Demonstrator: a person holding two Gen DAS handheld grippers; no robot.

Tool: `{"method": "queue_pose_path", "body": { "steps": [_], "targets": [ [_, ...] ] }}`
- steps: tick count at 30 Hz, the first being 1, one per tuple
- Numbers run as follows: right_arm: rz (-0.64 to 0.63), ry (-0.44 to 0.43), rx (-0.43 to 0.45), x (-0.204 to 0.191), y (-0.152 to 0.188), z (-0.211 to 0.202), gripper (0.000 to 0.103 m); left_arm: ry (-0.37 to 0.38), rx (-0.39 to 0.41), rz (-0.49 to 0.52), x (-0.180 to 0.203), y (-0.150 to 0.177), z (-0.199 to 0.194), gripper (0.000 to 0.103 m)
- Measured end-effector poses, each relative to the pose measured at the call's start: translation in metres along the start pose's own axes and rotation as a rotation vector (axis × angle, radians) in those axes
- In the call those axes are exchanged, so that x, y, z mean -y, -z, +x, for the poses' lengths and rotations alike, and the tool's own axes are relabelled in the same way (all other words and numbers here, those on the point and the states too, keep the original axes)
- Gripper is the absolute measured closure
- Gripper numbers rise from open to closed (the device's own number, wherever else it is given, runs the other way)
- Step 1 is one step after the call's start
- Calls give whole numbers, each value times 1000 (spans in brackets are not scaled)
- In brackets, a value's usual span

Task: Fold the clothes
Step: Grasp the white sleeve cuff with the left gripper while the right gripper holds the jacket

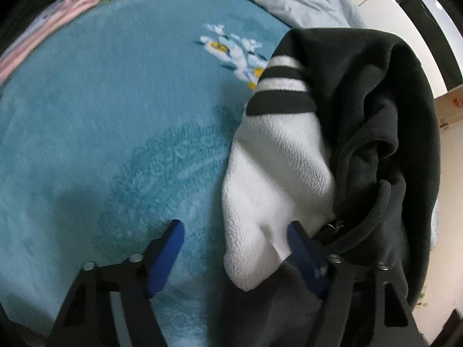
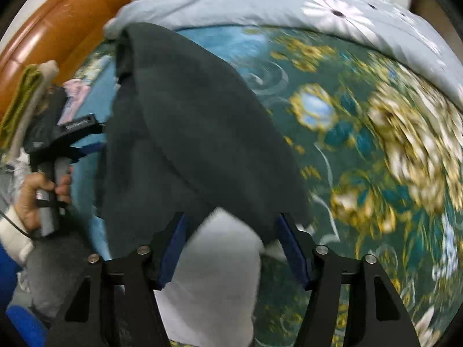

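Two grippers worked a black-and-white fleece point(image 1: 361, 121) on a bed. The left gripper point(image 1: 235, 248) pointed down at a teal blanket point(image 1: 101, 115), jaws apart, the fleece's white sleeve point(image 1: 277, 167) hanging between its pads without being pinched; its right pad touched the cloth. The right gripper point(image 2: 231, 240) stood with jaws apart, dark fleece point(image 2: 196, 133) and a white part point(image 2: 220, 260) lying between them, not clamped. A hand point(image 2: 31, 199) held the left gripper's handle. Folded clothes point(image 2: 26, 98) were stacked beside a brown headboard point(image 2: 58, 26). No containers showed.
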State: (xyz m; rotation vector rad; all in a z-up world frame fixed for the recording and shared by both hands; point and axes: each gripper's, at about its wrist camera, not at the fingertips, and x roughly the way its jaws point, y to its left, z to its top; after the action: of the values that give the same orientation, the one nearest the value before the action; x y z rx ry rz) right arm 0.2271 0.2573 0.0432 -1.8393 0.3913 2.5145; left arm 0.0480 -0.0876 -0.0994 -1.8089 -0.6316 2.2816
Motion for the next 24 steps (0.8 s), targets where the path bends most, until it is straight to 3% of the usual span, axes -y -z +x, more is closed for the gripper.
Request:
{"method": "queue_pose_path", "body": {
  "steps": [3, 6, 8, 11, 14, 19, 21, 24],
  "targets": [
    [-12, 26, 45, -11, 2, -18, 55, 20, -10, -13, -2, 3, 0, 48],
    [-82, -53, 76, -42, -3, -27, 55, 38, -24, -9, 0, 8, 2, 59],
    [-131, -102, 49, -66, -7, -14, 54, 55, -27, -1, 0, 11, 0, 76],
    [-174, -100, 25, -96, -14, 11, 53, 80, -8, -17, -6, 15, -7, 93],
    [-237, -98, -34, -123, -19, 33, 49, 107, 28, -44, -13, 18, -17, 94],
    [-358, 2, -57, -141, -9, 41, 50, 118, 66, -35, -14, 22, -29, 95],
    [-385, 86, -41, -139, -5, 39, 93, 122, 85, -26, -13, 21, -36, 95],
    [-390, 160, 12, -126, -5, 21, 98, 133, 134, -34, -13, 15, -50, 95]
  ]
}}
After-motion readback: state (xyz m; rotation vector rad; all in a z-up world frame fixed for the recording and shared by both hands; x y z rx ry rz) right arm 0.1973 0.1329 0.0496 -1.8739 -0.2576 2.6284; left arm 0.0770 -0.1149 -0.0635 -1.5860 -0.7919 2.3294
